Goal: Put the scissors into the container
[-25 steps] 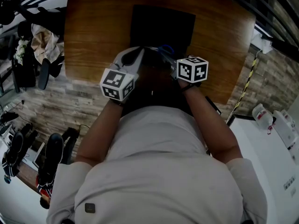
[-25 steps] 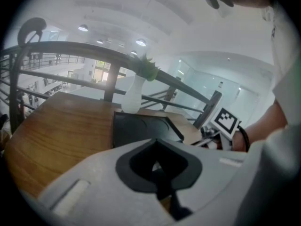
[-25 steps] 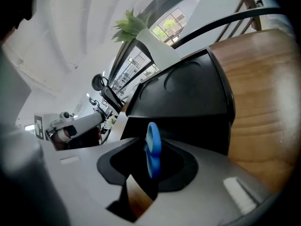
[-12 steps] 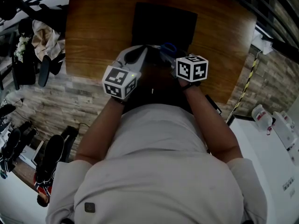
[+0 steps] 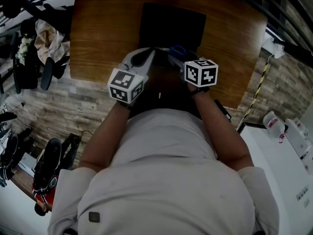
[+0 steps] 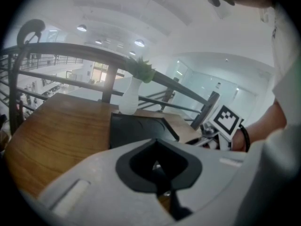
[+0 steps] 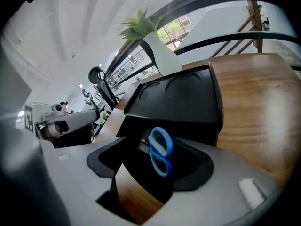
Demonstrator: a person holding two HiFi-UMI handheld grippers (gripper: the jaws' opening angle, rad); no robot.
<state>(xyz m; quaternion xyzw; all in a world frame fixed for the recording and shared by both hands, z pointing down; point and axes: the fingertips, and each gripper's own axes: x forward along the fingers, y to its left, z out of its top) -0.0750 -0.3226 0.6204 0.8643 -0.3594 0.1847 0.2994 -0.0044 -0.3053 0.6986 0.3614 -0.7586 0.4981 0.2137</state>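
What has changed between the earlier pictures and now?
The right gripper has just been opening its jaws; they now stand wide, off the blue-handled scissors between them, by the black container. The left gripper and the container stayed where they were.

Pale short-sleeved shirt (image 5: 166,180), grey left tongs (image 5: 149,53), right tongs (image 5: 171,58), checkered cubes (image 5: 125,86)
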